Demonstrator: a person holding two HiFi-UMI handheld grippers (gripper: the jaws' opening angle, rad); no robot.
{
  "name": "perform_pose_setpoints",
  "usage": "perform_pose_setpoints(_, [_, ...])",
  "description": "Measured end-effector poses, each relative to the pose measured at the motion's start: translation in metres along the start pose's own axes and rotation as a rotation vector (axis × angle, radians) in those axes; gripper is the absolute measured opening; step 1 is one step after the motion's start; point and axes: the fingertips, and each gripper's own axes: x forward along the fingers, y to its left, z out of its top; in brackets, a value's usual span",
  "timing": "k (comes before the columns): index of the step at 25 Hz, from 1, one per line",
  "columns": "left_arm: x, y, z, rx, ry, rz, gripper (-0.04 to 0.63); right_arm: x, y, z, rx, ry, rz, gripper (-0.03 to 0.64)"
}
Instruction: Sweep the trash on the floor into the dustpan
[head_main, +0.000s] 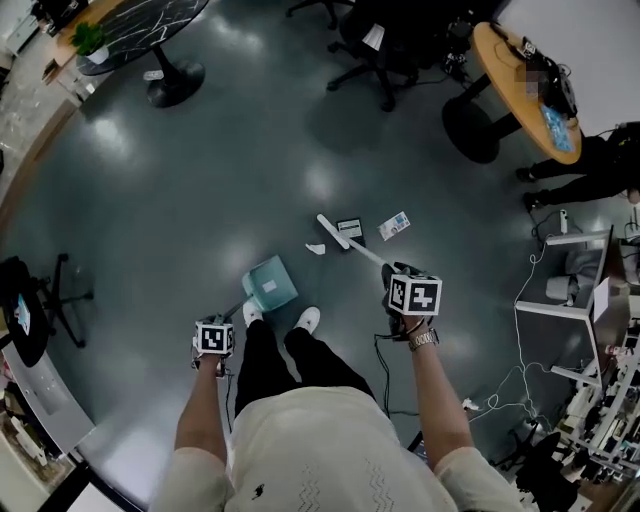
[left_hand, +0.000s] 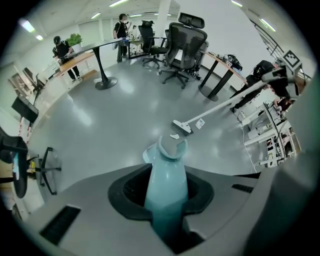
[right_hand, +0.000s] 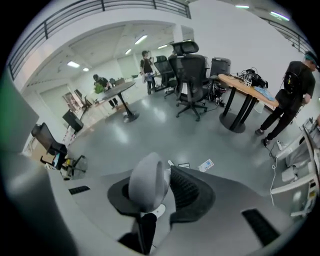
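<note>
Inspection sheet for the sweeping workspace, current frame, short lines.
Surface: glossy grey floor.
Job's things: teal dustpan by the wearer's shoes; broom head beside the trash.
Clutter: white scrap, dark card, printed wrapper, all outside the dustpan.
Grippers: left gripper shut on the dustpan's handle; right gripper shut on the broom's handle.
Cables: white cable along the shelving, right side.
Surroundings: office chairs, round table, a person standing at right.

The teal dustpan handle (left_hand: 168, 172) was held fast by the left gripper (left_hand: 167, 207). Beyond it, a white broom head (left_hand: 182, 126) was set on the floor (left_hand: 115, 125), just beside a white scrap (left_hand: 174, 136).
</note>
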Motion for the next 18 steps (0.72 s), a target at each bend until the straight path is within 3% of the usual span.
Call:
perform_pose_setpoints(10, [0.053,0.004,0.027,-0.072,0.034,-0.008,0.092,-0.01,0.074,-0.085,-0.171,0.097,0.031,0.104])
perform_pose_setpoints(13, [0.058,0.011,0.024,-0.044,0.058,-0.034,0.091,-0.017,0.107,-0.105,-0.237,0.124,0.046,0.104])
perform_pose_setpoints(16, [0.055,0.018,0.026,0.015,0.073,-0.036,0.091,-0.024,0.144,-0.119,-0.227,0.151,0.078,0.104])
perform_pose_setpoints(18, [0.06,0.018,0.028,0.001,0.071,-0.065,0.091,-0.026,0.163,-0.123,-0.162,0.165,0.109,0.104])
